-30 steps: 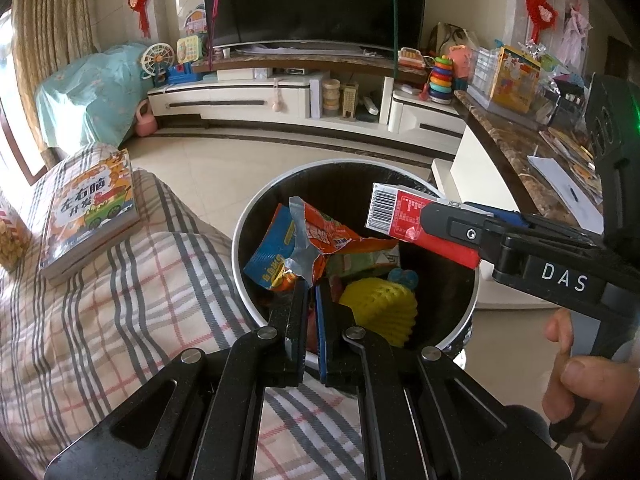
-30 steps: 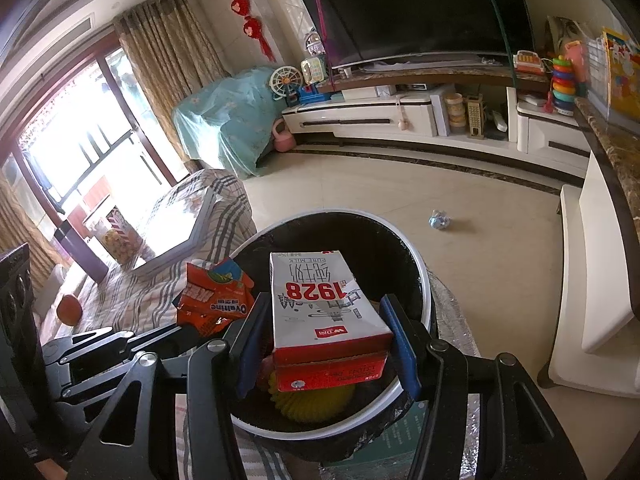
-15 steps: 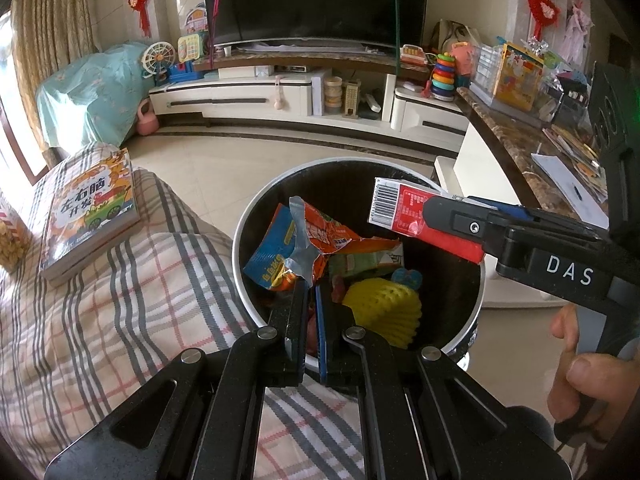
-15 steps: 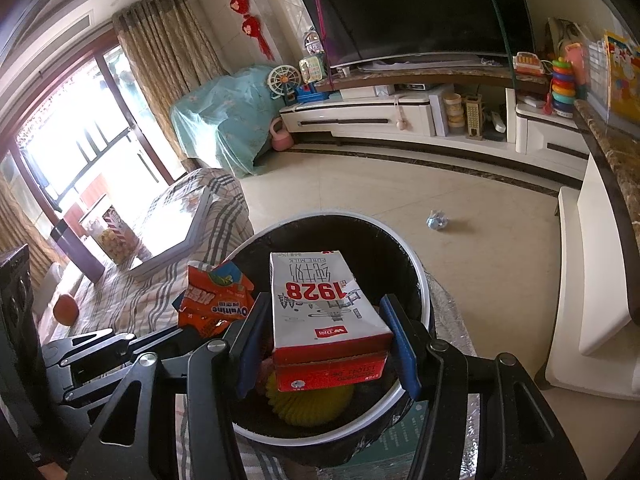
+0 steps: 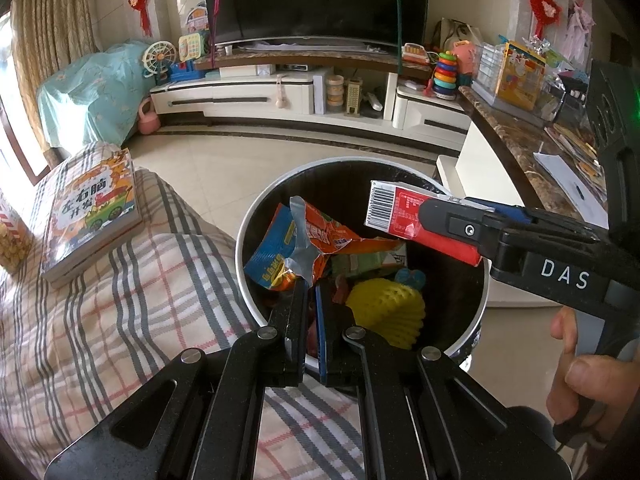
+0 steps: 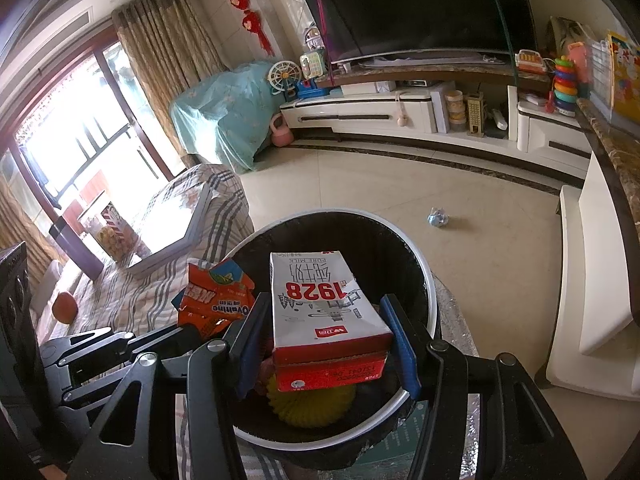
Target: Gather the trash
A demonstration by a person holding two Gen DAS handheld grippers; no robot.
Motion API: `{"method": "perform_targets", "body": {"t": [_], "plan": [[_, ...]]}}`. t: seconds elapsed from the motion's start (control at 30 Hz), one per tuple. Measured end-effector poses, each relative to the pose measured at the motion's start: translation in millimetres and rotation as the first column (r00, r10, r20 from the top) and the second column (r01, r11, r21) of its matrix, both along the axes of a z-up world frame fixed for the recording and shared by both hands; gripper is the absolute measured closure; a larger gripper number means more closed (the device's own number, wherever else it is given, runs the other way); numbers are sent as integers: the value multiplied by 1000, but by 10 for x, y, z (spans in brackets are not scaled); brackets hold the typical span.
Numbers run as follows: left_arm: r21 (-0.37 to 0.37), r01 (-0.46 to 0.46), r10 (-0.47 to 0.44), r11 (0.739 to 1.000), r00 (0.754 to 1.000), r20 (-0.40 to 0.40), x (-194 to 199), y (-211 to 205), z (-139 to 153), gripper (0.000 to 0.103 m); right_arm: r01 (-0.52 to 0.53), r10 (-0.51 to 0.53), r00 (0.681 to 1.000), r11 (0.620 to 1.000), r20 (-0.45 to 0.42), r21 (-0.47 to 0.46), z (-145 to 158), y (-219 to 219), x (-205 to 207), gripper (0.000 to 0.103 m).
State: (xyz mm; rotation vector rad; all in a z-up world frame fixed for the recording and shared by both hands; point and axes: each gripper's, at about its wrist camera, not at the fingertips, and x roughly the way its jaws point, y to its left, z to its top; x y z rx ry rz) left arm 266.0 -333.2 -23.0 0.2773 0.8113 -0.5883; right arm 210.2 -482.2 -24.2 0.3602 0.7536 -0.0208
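Observation:
A round black-lined trash bin (image 5: 245, 236) (image 6: 425, 276) stands beside the plaid-covered table, with a yellow foam net (image 5: 384, 312) (image 6: 312, 410) and other wrappers inside. My left gripper (image 5: 309, 286) (image 6: 100, 344) is shut on a crumpled orange and blue snack wrapper (image 5: 320, 236) (image 6: 216, 300), held over the bin's near left rim. My right gripper (image 6: 325, 308) (image 5: 452, 224) is shut on a red and white milk carton (image 6: 328, 312) (image 5: 400, 216), which hangs over the bin's mouth. A hand (image 5: 580, 376) grips the right gripper's handle.
A children's book (image 5: 92, 216) lies on the plaid cloth (image 5: 120, 300) left of the bin. A crumpled paper ball (image 6: 438, 217) sits on the tiled floor beyond the bin. A marble counter (image 5: 520, 148) runs along the right; a white TV cabinet (image 6: 360, 116) lines the far wall.

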Motion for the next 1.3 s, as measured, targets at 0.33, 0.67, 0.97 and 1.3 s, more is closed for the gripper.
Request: {"method": "perform_targets", "body": {"t": [0.33, 0.67, 0.97, 1.3], "plan": [[8, 3, -3, 1000, 1000, 2, -5, -26, 5, 99, 2, -2, 1000, 1000, -12, 2, -11, -21, 51, 47], [-4, -39, 39, 999, 999, 34, -99, 139, 72, 66, 26, -26, 1000, 999, 11, 45, 61, -72, -38, 39], [-129, -126, 132, 984, 990, 42, -453, 693, 255, 36, 52, -57, 997, 995, 59, 85, 248, 27, -439, 16], [-255, -215, 231, 943, 972, 33, -1133, 1312, 230, 16, 76, -85, 987, 995, 137, 63, 304, 453, -1137, 13]]}}
